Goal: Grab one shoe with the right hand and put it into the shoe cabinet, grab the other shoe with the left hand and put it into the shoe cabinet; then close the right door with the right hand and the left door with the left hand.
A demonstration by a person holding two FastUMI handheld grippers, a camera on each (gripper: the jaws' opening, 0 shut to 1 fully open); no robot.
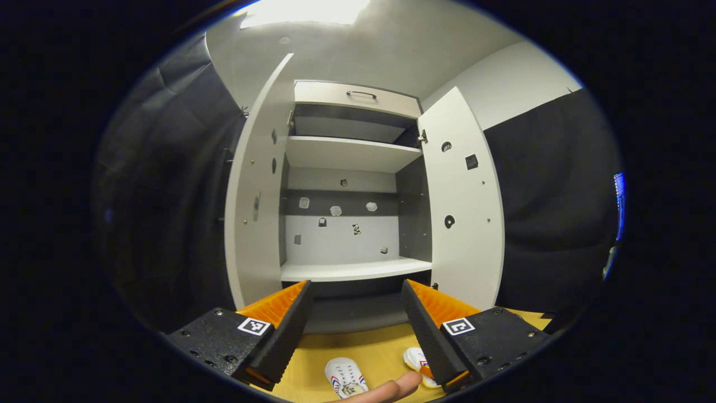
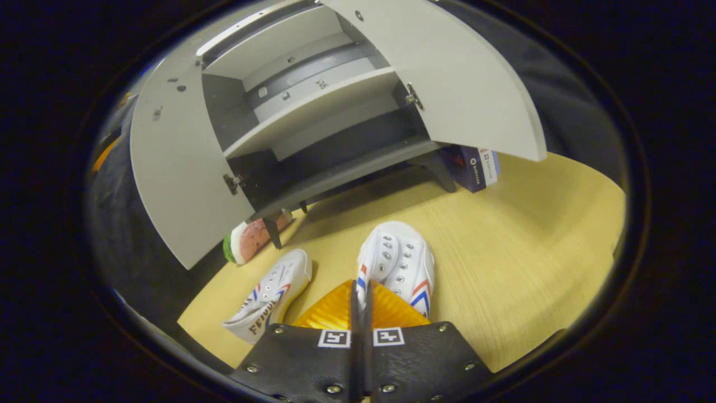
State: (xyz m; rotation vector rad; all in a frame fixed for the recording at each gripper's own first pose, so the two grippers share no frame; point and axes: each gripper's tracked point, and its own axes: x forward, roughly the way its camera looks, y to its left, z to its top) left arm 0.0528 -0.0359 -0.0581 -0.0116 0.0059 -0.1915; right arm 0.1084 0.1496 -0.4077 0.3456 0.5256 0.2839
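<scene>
While the right gripper (image 2: 359, 294) has its fingers pressed together at the heel edge of one white shoe (image 2: 400, 263), whether they pinch its rim is hidden. The other shoe (image 2: 271, 296) lies tipped just left, both on the yellow floor (image 2: 520, 252) before the shoe cabinet (image 2: 313, 112). The left gripper (image 1: 355, 313), spread wide, faces the cabinet's bare shelves between both open doors (image 1: 467, 201).

Left tongs (image 1: 355, 313) with black screwed housings, square coded markers, ribbed wedge fingers, right tongs (image 2: 361, 313) alike, bare fingertip (image 1: 391, 389) below
</scene>
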